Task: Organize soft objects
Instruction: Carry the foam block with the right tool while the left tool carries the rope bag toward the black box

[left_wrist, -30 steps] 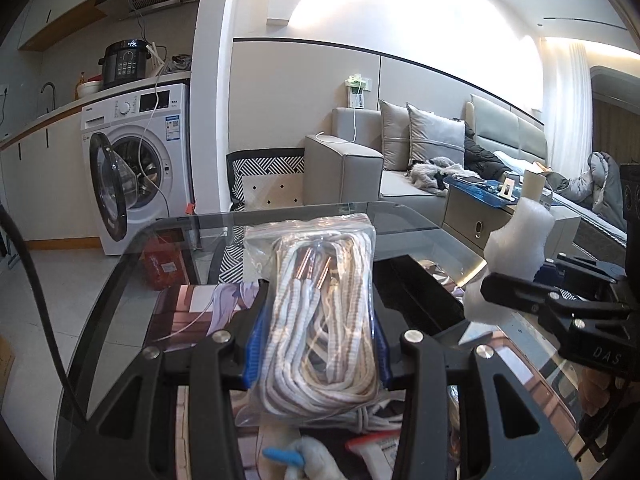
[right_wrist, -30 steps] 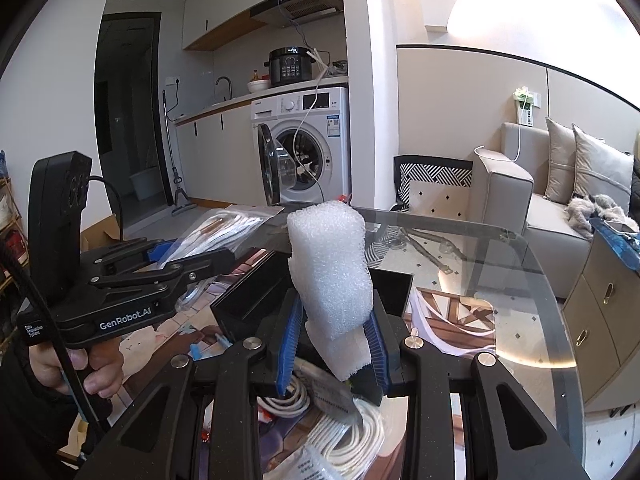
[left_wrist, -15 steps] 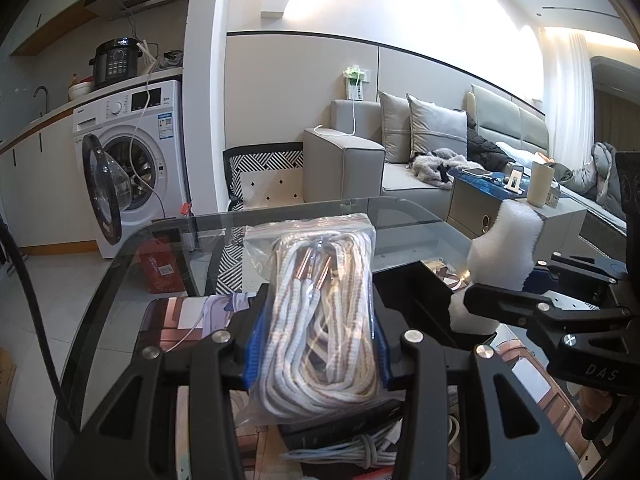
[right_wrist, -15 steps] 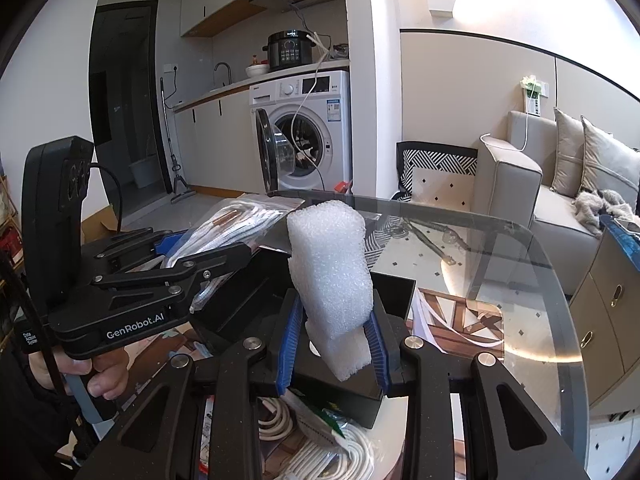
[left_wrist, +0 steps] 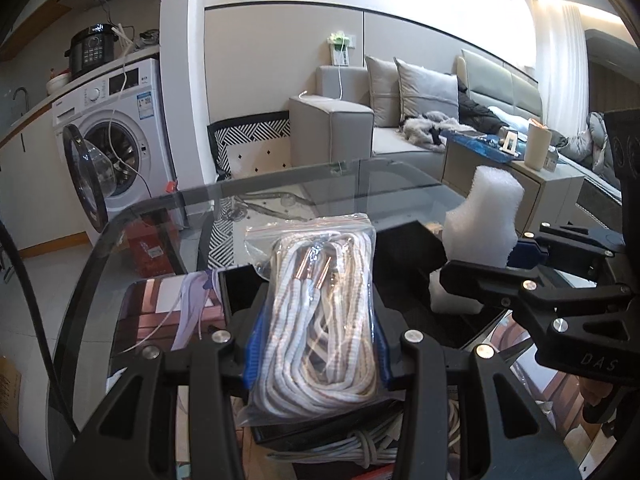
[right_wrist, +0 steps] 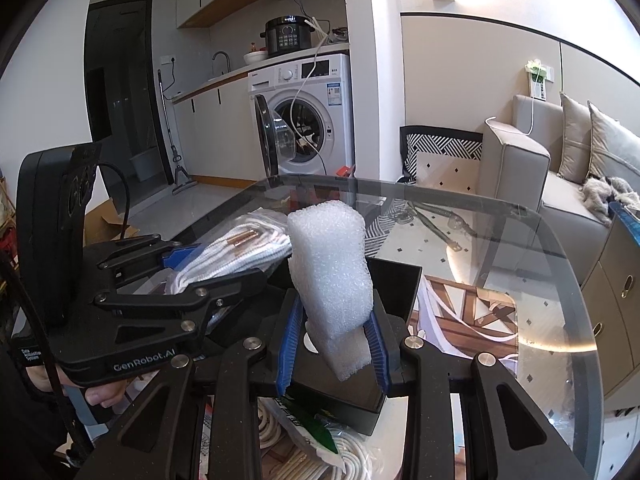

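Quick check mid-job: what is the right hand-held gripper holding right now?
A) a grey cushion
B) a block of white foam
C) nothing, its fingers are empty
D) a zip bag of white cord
B. In the right wrist view the right hand-held gripper is shut on the block of white foam, which stands upright between its blue pads over the black box; the zip bag of white cord is in the left hand-held gripper.

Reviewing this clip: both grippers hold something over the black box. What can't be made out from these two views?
- Black box interior: in both views, mostly hidden by the bag of cords and the foam block.
- Loose cables under the grippers: cut off by the bottom edge and fingers.
- Label on the green-printed packet: right wrist view, too small, partly covered.
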Action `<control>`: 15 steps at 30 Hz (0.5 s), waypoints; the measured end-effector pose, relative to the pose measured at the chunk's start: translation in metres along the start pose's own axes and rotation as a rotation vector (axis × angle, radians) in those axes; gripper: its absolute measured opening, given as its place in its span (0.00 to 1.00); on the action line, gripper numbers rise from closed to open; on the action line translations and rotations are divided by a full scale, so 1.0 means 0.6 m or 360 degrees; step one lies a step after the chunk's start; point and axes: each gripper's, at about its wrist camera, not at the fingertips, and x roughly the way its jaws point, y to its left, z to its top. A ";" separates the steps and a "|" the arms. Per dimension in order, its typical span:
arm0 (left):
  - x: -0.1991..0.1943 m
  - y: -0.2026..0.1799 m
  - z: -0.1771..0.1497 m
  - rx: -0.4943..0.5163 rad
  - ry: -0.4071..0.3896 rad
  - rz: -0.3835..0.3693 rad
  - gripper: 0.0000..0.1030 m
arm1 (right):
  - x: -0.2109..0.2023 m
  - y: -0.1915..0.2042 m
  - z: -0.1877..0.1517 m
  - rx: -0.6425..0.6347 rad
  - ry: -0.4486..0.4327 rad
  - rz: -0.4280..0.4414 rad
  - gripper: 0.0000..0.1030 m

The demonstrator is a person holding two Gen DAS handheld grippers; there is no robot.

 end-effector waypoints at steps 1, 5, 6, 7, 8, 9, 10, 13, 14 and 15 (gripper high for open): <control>0.004 -0.001 -0.001 -0.0001 0.0016 -0.0005 0.41 | 0.003 -0.003 0.000 0.0003 0.0006 0.0002 0.31; 0.006 -0.003 0.000 0.0001 0.0045 -0.0012 0.41 | 0.010 -0.006 0.000 0.0006 0.0014 0.0000 0.31; 0.005 -0.002 0.000 0.0005 0.0051 -0.0010 0.41 | 0.011 -0.007 0.001 0.0007 0.0017 0.0004 0.31; 0.003 -0.001 0.001 0.0009 0.0065 -0.0003 0.41 | 0.013 -0.008 0.002 0.0005 0.0017 0.0007 0.31; 0.001 0.000 0.001 0.0007 0.0076 -0.0004 0.41 | 0.013 -0.009 0.002 0.0002 0.0017 0.0007 0.31; -0.001 0.001 0.001 0.0000 0.0083 -0.0013 0.41 | 0.013 -0.009 0.003 0.0002 0.0017 0.0008 0.31; -0.003 0.003 0.002 -0.0014 0.0101 -0.0031 0.41 | 0.014 -0.011 0.003 0.0000 0.0018 0.0011 0.31; -0.001 0.006 0.003 -0.0018 0.0131 -0.0050 0.41 | 0.016 -0.013 0.000 -0.0003 0.0019 0.0008 0.31; 0.001 0.005 0.003 -0.0010 0.0141 -0.0051 0.41 | 0.017 -0.014 0.000 -0.0005 0.0024 0.0005 0.31; 0.002 0.004 0.004 -0.0006 0.0147 -0.0053 0.41 | 0.017 -0.015 -0.001 -0.0004 0.0024 0.0006 0.31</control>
